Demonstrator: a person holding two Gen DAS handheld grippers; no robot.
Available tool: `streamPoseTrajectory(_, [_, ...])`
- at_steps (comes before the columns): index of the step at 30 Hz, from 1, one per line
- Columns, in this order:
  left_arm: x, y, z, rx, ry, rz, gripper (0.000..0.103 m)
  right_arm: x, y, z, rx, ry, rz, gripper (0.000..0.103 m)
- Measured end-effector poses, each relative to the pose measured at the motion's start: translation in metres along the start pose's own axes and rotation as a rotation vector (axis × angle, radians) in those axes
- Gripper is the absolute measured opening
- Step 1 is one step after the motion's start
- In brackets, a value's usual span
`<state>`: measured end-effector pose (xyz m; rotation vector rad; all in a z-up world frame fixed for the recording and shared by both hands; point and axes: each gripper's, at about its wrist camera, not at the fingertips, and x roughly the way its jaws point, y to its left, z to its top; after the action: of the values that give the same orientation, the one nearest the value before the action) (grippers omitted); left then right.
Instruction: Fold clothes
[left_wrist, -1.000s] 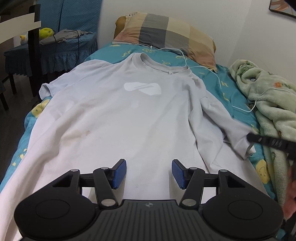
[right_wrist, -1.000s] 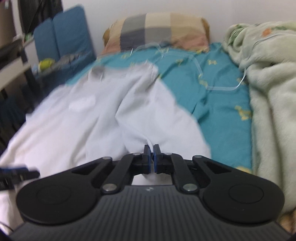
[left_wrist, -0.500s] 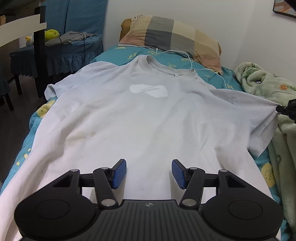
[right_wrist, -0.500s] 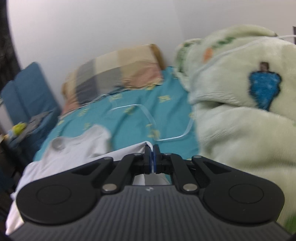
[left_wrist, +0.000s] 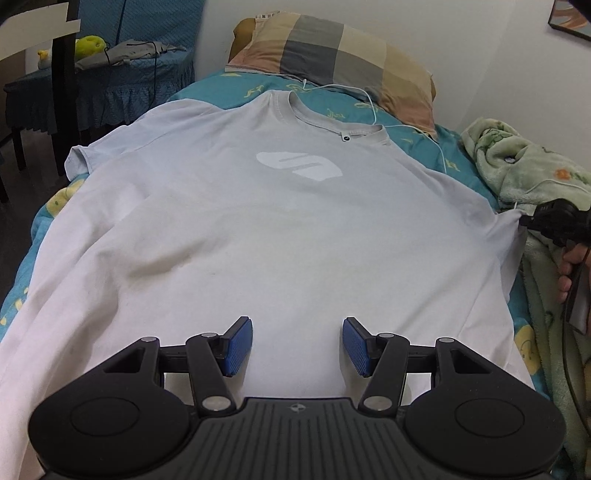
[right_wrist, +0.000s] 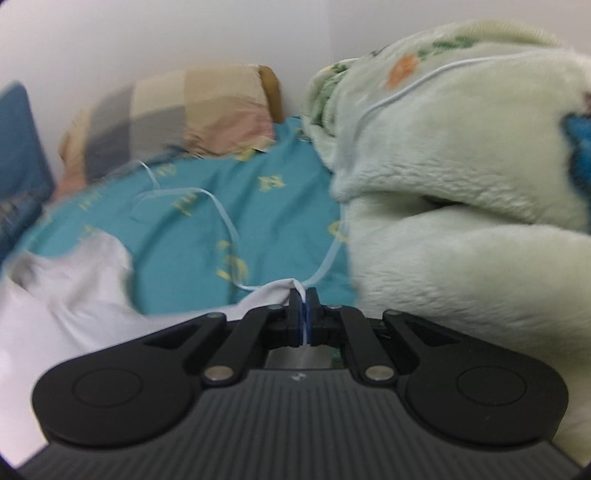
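A white T-shirt (left_wrist: 258, 229) lay spread flat on the teal bedsheet (left_wrist: 221, 85), directly ahead of the left gripper (left_wrist: 297, 345), whose jaws stood partly open above the hem with nothing between them. The right gripper (right_wrist: 303, 315) had its jaws pinched tight on the shirt's sleeve edge (right_wrist: 273, 290), with a green fleece blanket (right_wrist: 461, 192) just right of them

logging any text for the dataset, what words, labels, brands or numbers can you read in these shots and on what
Nothing can be read as words.
White two-part logo shape on the chest of the pale grey t-shirt: a shape only, no letters.
Yellow marks on the teal bedsheet: too blurred to read.
White tag on the checked pillow: too small.
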<state>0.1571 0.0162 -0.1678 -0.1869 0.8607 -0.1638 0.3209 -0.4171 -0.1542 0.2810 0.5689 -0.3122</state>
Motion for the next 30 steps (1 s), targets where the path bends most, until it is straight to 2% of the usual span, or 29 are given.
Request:
streamPoseTrajectory(3, [0.0, 0.002, 0.001, -0.006, -0.001, -0.002, 0.057, -0.004, -0.004, 0.006, 0.062, 0.005, 0.041, 0.006])
streamPoseTrajectory(7, [0.0, 0.003, 0.002, -0.012, -0.001, 0.0, 0.057, -0.008, -0.013, 0.011, 0.162, 0.067, 0.065, 0.008])
streamPoseTrajectory(9, [-0.002, 0.004, 0.002, -0.02, -0.003, 0.0, 0.057, -0.014, -0.013, 0.015, 0.18, 0.08, 0.067, 0.013])
streamPoseTrajectory(10, [-0.003, 0.005, 0.003, -0.027, -0.004, -0.002, 0.057, -0.019, -0.013, 0.017, 0.197, 0.075, 0.078, 0.025])
streamPoseTrajectory(11, [-0.004, 0.006, 0.003, -0.035, -0.006, -0.006, 0.057, -0.024, -0.014, 0.019, 0.223, 0.066, 0.099, 0.042])
streamPoseTrajectory(13, [-0.006, 0.008, 0.004, -0.048, -0.01, -0.013, 0.057, -0.035, -0.017, 0.022, 0.287, 0.052, 0.138, 0.053])
streamPoseTrajectory(16, [-0.008, 0.008, 0.005, -0.058, -0.013, -0.02, 0.057, -0.046, -0.016, 0.025, 0.339, 0.063, 0.172, 0.052])
streamPoseTrajectory(18, [-0.007, 0.008, 0.005, -0.066, -0.011, -0.027, 0.057, -0.043, -0.013, 0.022, 0.36, 0.128, 0.155, 0.053])
streamPoseTrajectory(21, [-0.003, 0.01, 0.005, -0.081, 0.0, -0.039, 0.057, -0.023, -0.012, 0.006, 0.439, 0.279, 0.152, 0.053])
streamPoseTrajectory(23, [0.0, 0.011, 0.005, -0.091, 0.006, -0.044, 0.057, -0.006, -0.011, -0.008, 0.475, 0.334, 0.142, 0.053])
streamPoseTrajectory(27, [0.005, 0.014, 0.006, -0.107, 0.005, -0.048, 0.058, 0.018, -0.008, -0.025, 0.49, 0.323, 0.157, 0.051])
streamPoseTrajectory(28, [0.007, 0.015, 0.006, -0.111, 0.004, -0.05, 0.058, 0.023, -0.008, -0.027, 0.486, 0.325, 0.153, 0.048])
streamPoseTrajectory(30, [0.009, 0.016, 0.008, -0.12, 0.003, -0.054, 0.058, 0.034, -0.007, -0.029, 0.483, 0.34, 0.109, 0.032])
